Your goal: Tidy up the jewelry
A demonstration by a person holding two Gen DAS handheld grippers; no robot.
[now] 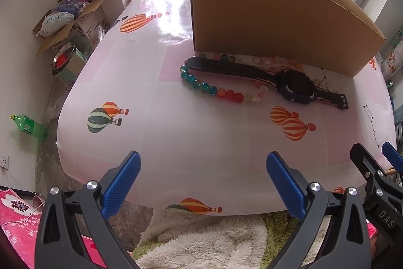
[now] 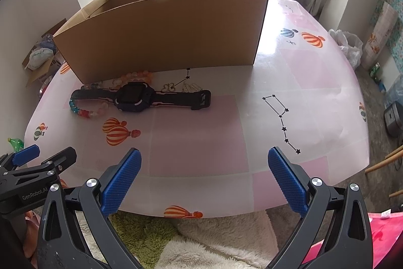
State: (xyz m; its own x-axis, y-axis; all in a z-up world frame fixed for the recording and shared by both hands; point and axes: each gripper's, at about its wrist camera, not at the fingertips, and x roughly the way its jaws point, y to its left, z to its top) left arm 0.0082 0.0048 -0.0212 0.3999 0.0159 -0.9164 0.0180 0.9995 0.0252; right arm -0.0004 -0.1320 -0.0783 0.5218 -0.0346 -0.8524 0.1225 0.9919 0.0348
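- Blue-padded left gripper (image 1: pixel 203 183), in the left wrist view, gapes wide and holds nothing, near the table (image 1: pixel 176 143) edge. A dark watch (image 1: pixel 292 85) lies across a bead bracelet (image 1: pixel 216 90) before the cardboard box (image 1: pixel 277 24); I would lift the watch first, pinching its strap.
- Right wrist view: right gripper (image 2: pixel 204 180) is equally spread and empty. Only this view shows clearly the small metal trinkets (image 2: pixel 186 87) behind the watch.
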